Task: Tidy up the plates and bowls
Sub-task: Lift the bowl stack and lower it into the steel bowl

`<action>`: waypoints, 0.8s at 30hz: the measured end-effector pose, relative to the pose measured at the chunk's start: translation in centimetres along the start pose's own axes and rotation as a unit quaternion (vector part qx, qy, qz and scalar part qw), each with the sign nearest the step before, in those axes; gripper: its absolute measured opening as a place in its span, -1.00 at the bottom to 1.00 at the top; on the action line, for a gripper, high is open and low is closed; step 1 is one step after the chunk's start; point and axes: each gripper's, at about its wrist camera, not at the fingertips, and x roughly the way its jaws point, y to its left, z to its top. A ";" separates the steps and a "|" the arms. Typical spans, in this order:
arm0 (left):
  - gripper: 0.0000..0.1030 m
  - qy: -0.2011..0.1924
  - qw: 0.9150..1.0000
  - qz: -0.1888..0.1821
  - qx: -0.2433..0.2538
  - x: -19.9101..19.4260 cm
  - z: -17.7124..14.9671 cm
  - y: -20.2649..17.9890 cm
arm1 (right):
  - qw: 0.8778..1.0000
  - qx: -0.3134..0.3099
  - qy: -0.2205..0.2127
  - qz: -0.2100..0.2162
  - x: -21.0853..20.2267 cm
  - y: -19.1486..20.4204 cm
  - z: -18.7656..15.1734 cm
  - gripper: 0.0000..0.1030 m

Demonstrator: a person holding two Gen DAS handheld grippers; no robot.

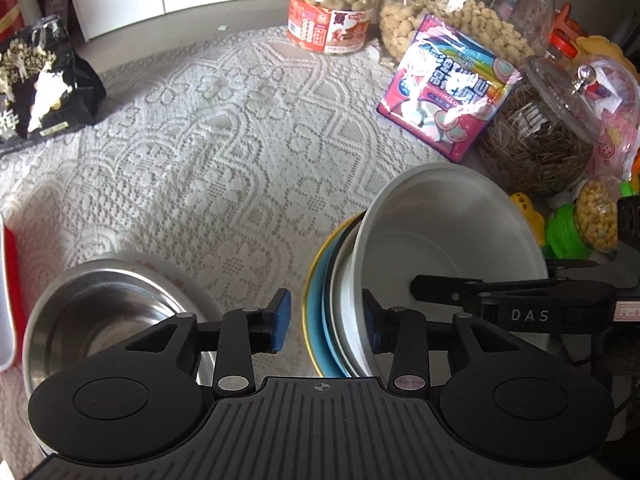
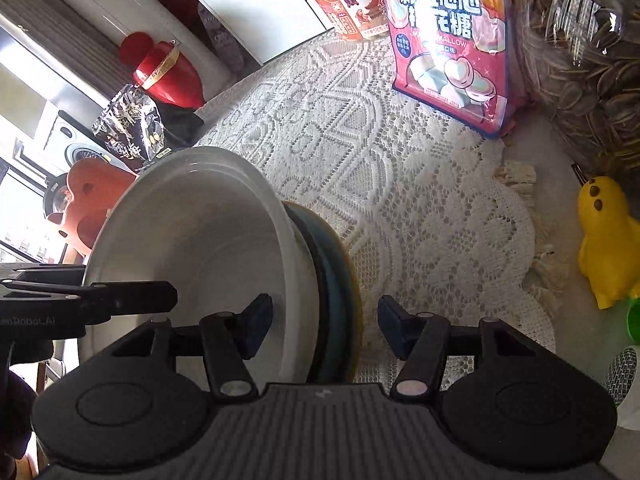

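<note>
- Straddling tilted stack of plates (image 1: 320, 300) and white bowl (image 1: 440, 232) on lace tablecloth (image 1: 224, 128): left gripper (image 1: 326, 318), jaws apart.
- Flanking same stack's rim: right gripper (image 2: 324, 324), pads not visibly pressing.
- Resting nearby: steel bowl (image 1: 112, 312).

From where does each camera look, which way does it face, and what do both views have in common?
Left wrist: on the left gripper, facing down at the steel bowl and stacked plates; its own fingers show, the right gripper crossing at right.
Right wrist: on the right gripper, facing down into the white bowl; its fingers straddle the rim.
Shared: white bowl, stacked plates, lace tablecloth, marshmallow bag.
</note>
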 end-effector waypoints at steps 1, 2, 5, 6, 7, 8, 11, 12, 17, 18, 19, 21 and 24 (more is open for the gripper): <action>-0.14 0.005 1.000 0.003 0.005 0.2 0.0 -0.1 | 1.000 0.001 -0.001 -0.002 0.0 0.0 0.0 0.14; -0.14 0.011 1.000 0.001 0.008 0.5 -0.1 -0.1 | 1.000 0.002 -0.002 -0.004 0.0 0.0 0.0 0.14; -0.23 0.025 1.000 -0.015 0.006 1.3 -0.2 0.0 | 1.000 0.004 -0.002 -0.004 -0.1 0.0 0.0 0.14; -0.20 0.027 0.999 -0.027 0.001 1.4 -0.2 0.1 | 1.000 0.004 -0.002 -0.004 0.0 -0.1 0.0 0.14; -0.09 0.027 0.999 -0.035 -0.005 1.4 -0.2 0.2 | 1.000 0.004 -0.001 -0.004 -0.1 -0.1 0.0 0.14; -0.01 0.027 0.999 -0.041 -0.008 1.4 -0.1 0.2 | 1.000 0.005 -0.001 -0.003 -0.1 -0.1 0.0 0.14; 0.17 0.028 0.998 -0.055 -0.016 1.5 0.0 0.2 | 1.000 0.007 0.000 -0.001 -0.1 -0.1 0.0 0.14; 0.23 0.030 0.997 -0.063 -0.018 1.7 0.1 0.1 | 1.000 0.007 0.000 -0.001 -0.1 -0.1 0.0 0.14; 0.68 0.041 0.995 -0.087 -0.009 3.1 0.4 -0.7 | 1.000 0.017 0.007 0.018 0.1 -0.5 -0.2 0.14; 0.68 0.043 0.995 -0.088 -0.012 3.3 0.6 -0.7 | 0.999 0.021 0.009 0.022 0.1 -0.6 -0.2 0.14; 0.68 0.044 0.995 -0.091 -0.016 3.4 0.7 -0.6 | 0.999 0.025 0.011 0.027 0.1 -0.8 -0.2 0.14; 0.66 0.041 0.993 -0.103 -0.030 3.4 0.9 -0.1 | 0.999 0.033 0.015 0.038 0.2 -1.0 -0.3 0.14; 0.62 0.036 0.992 -0.116 -0.041 3.4 0.8 0.6 | 0.998 0.039 0.023 0.054 0.3 -1.0 -0.3 0.14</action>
